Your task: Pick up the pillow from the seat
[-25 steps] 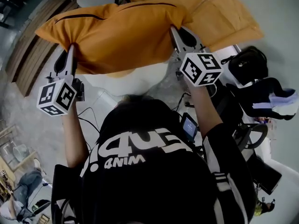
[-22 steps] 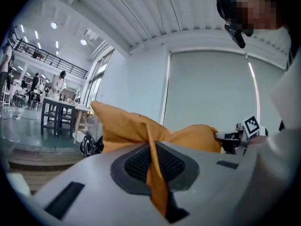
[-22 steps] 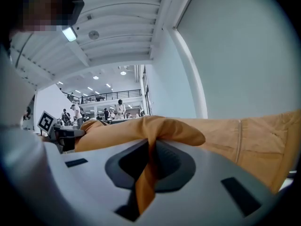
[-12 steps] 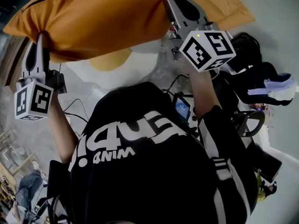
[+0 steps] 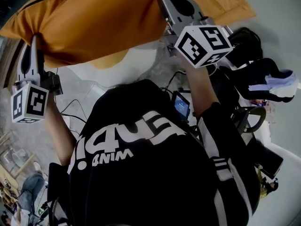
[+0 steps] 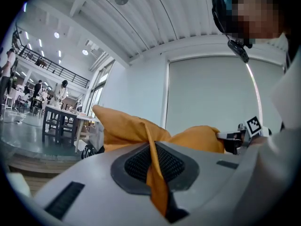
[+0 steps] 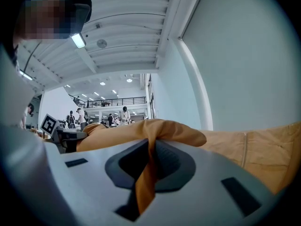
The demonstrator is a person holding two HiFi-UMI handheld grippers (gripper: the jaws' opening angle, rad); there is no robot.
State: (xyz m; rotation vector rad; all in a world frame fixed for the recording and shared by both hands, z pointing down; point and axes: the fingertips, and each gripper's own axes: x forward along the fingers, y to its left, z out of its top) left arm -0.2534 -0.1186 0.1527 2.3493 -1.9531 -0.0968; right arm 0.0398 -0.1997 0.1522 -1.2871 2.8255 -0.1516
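Note:
An orange pillow (image 5: pixel 94 18) with a dark zip hangs across the top of the head view, lifted off the white seat (image 5: pixel 141 62). My left gripper (image 5: pixel 33 48) is shut on the pillow's left corner, and orange cloth is pinched between its jaws in the left gripper view (image 6: pixel 153 152). My right gripper (image 5: pixel 165 6) is shut on the pillow's right corner, where a fold of cloth is squeezed between the pads (image 7: pixel 149 149). Both grippers point level, with the pillow (image 6: pixel 127 128) bulging beyond their tips. Most of the seat is hidden by the pillow (image 7: pixel 141 126).
A second orange cushion (image 5: pixel 225 4) lies behind the right gripper. Another orange patch (image 5: pixel 110 58) shows on the white seat. Black bags and shoes (image 5: pixel 263 79) sit at the right. A small lit screen (image 5: pixel 181 105) and cables hang at the person's chest. Wooden boards lie at the left.
Both grippers have risen with the pillow, which left the seat and now fills the top of the head view. Over the last half second little has moved.

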